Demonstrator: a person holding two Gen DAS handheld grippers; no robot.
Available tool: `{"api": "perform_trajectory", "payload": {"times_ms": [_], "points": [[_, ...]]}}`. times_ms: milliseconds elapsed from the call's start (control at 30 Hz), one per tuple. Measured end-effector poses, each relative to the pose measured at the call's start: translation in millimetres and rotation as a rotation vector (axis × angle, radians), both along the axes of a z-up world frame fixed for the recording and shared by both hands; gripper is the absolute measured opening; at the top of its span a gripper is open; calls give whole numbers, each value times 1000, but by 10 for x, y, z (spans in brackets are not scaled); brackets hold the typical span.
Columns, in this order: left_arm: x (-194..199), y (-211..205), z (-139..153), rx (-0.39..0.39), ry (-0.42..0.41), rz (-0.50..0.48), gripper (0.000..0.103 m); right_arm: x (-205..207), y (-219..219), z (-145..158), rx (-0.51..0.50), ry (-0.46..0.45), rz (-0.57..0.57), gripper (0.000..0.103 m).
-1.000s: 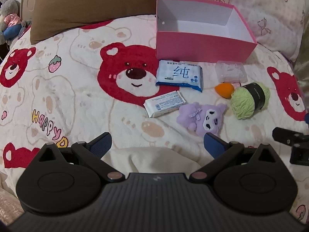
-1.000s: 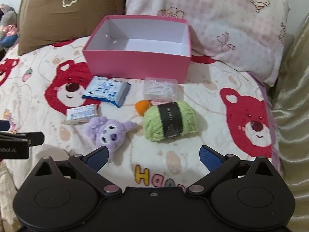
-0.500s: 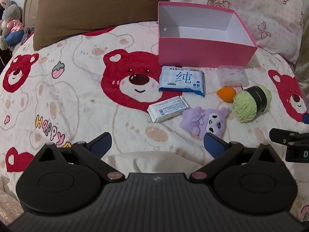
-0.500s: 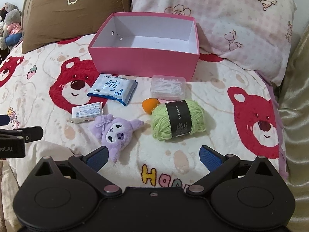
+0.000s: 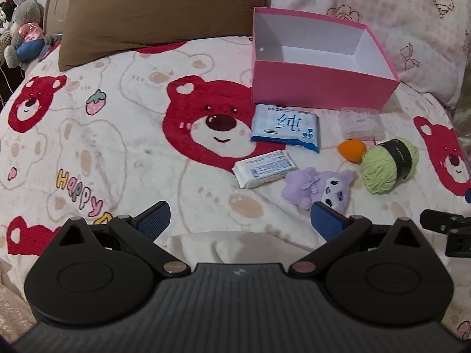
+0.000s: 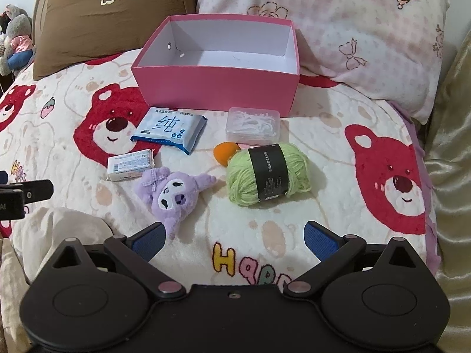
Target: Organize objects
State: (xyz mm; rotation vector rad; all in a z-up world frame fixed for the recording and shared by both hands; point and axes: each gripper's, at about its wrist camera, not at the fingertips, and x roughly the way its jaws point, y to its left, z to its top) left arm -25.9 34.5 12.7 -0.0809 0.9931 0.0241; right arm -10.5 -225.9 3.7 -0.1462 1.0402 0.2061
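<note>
Both tongs, left & right, gape apart holding nothing, near edge of bed; purple plush, green yarn w/ other bits lie near empty pink box.

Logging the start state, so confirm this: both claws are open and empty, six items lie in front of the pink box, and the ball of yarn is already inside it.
Wrong on the yarn. The green yarn ball lies on the blanket beside the orange sponge; the right wrist view shows the pink box empty. The rest holds.
</note>
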Motion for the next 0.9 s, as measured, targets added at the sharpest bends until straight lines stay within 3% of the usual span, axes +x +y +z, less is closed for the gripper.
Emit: {"api": "perform_trajectory", "payload": {"times_ms": [200,533,700,833,900], "points": [[4,-22,-28,-41,20,7,103,-2,7,6,0,-4,9,102],[34,-96,-70,45,25,-10,103,19,31,-48,-17,13,16,102],[38,-114,-68,-28,41,-40,103,5,68,-86,-13,22,28,102],[43,-211,-100,60,43,-33,103,-12,74,-76,-9,20,34,102],[53,-223,-127,44,56,-37,103,-16,68,-72,-7,19,34,102]]}}
